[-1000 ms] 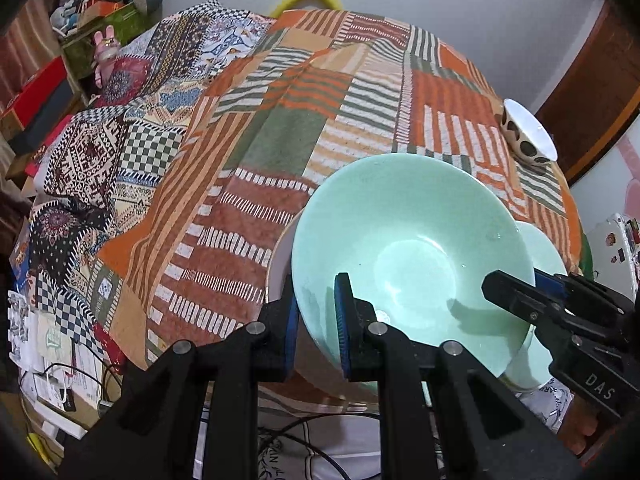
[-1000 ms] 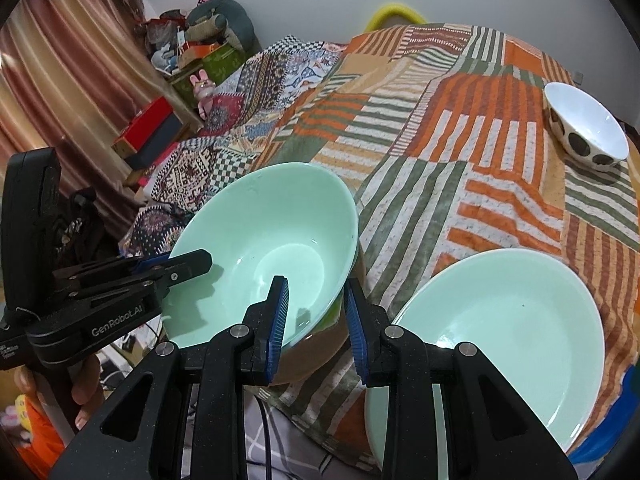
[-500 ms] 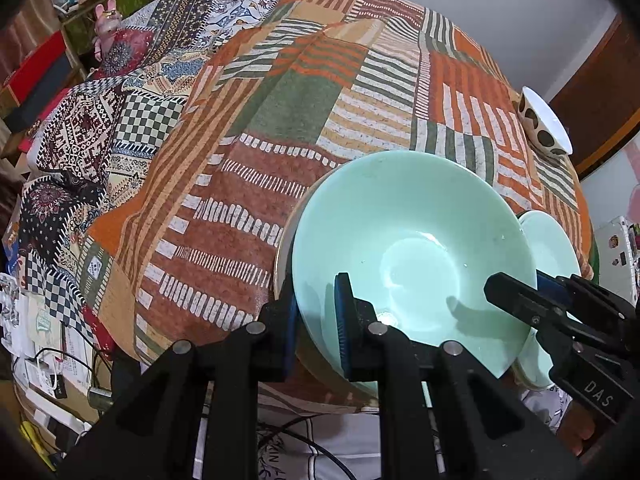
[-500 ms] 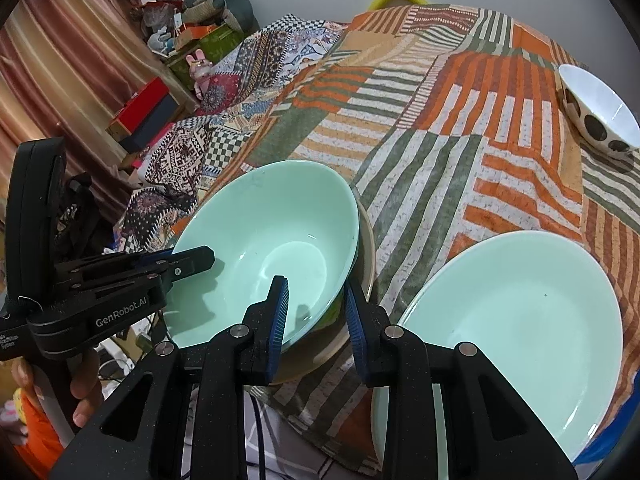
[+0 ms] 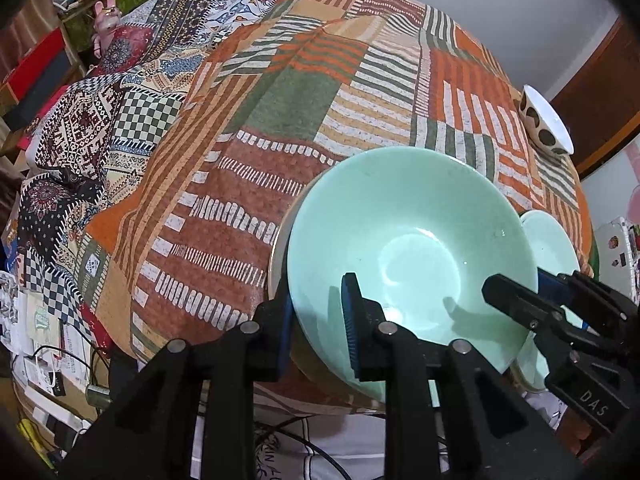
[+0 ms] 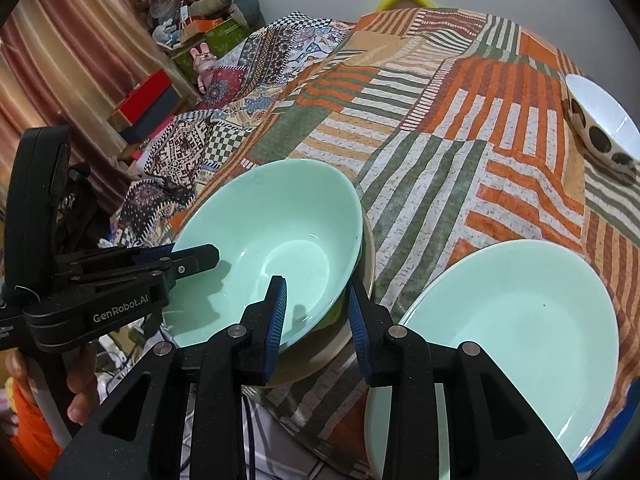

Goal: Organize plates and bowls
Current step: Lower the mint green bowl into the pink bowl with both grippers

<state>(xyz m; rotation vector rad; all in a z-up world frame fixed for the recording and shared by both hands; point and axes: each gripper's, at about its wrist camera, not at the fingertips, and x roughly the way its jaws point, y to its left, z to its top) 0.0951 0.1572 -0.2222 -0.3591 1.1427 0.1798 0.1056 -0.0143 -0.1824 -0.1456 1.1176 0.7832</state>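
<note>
A mint green bowl point(image 5: 412, 248) sits in a beige plate point(image 6: 352, 344) at the near edge of the patchwork-covered table; it also shows in the right wrist view point(image 6: 264, 248). My left gripper point(image 5: 318, 320) straddles the bowl's near left rim, one finger inside and one outside, with a gap around the rim. My right gripper point(image 6: 316, 312) straddles the right rim the same way, slightly open. A mint green plate point(image 6: 516, 320) lies to the right. A white bowl with dark spots point(image 6: 604, 124) stands at the far right.
The striped patchwork cloth point(image 5: 320, 92) covers the table, with bare cloth behind the bowl. Boxes, toys and cushions point(image 6: 192, 40) crowd the left beyond the table. Cables and papers point(image 5: 48, 360) lie on the floor below the near edge.
The green bowl has come down onto the beige plate. Both grippers' fingers have spread wider around the rim, and both cameras sit closer to the table.
</note>
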